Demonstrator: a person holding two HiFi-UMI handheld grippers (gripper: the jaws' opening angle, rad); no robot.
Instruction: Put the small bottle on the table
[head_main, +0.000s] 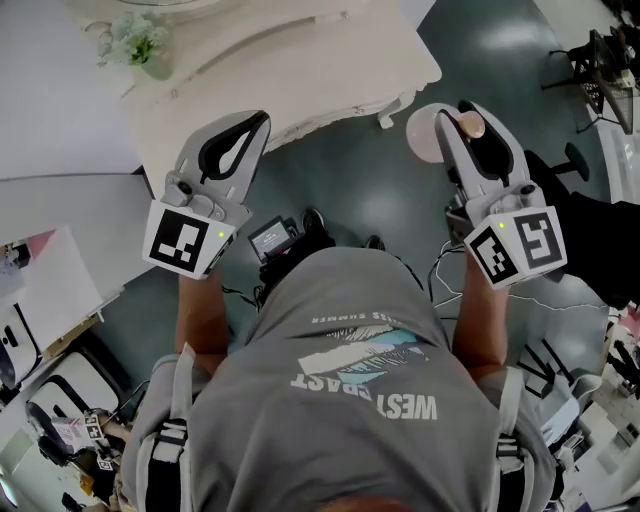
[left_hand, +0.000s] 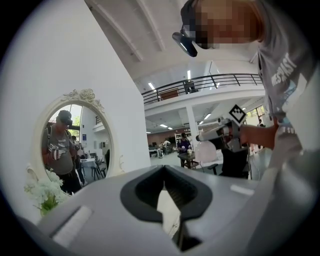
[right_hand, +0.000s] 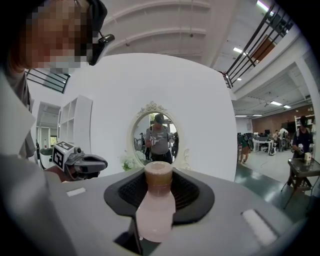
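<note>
Roughly halfway, by my read: the right gripper (head_main: 470, 118) was clamped on the small bottle (head_main: 428, 136), held in the air just off the table (head_main: 330, 50) edge, w/ the left gripper (head_main: 255, 125) closed & empty, so the set-down wasn't done yet.

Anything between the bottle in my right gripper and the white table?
Nothing: the head view shows only a narrow strip of dark floor between the small bottle, held in the right gripper, and the white table.
</note>
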